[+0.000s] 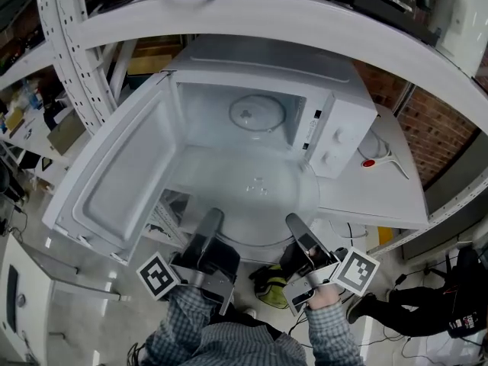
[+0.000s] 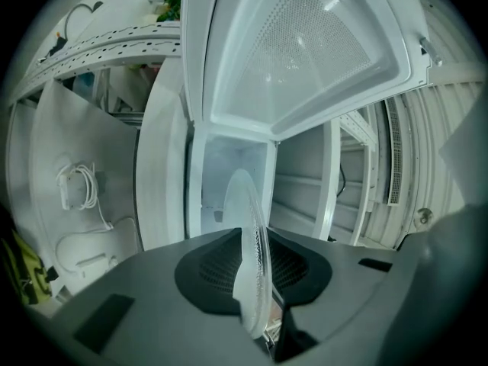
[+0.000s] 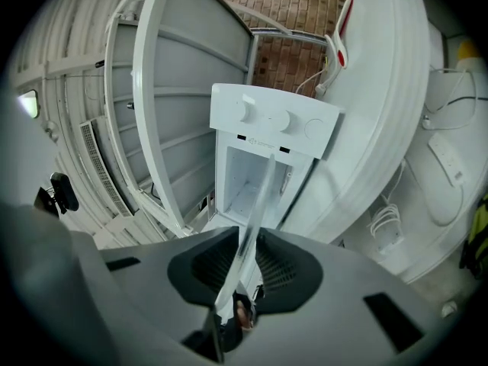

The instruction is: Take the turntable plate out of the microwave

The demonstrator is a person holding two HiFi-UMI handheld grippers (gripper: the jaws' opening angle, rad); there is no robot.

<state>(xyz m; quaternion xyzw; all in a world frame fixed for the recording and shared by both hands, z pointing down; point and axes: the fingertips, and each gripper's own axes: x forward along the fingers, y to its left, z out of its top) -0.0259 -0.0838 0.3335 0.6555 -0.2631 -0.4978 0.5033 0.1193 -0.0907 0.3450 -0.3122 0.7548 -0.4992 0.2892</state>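
The clear glass turntable plate (image 1: 255,197) hangs level in front of the open white microwave (image 1: 339,124), outside the cavity. My left gripper (image 1: 212,218) is shut on the plate's near left rim, and my right gripper (image 1: 294,223) is shut on its near right rim. In the left gripper view the plate (image 2: 254,242) stands edge-on between the dark pads of that gripper (image 2: 255,284). The right gripper view shows the plate's thin edge (image 3: 255,212) clamped in that gripper (image 3: 242,274). A round shape (image 1: 257,114) shows deep inside the cavity.
The microwave door (image 1: 122,181) swings wide to the left. The microwave sits on a white shelf board (image 1: 396,181) with a red-tipped tool (image 1: 369,162) and a cable beside it. A perforated shelf upright (image 1: 69,59) rises at left. A yellow-green object (image 1: 271,290) lies on the floor below.
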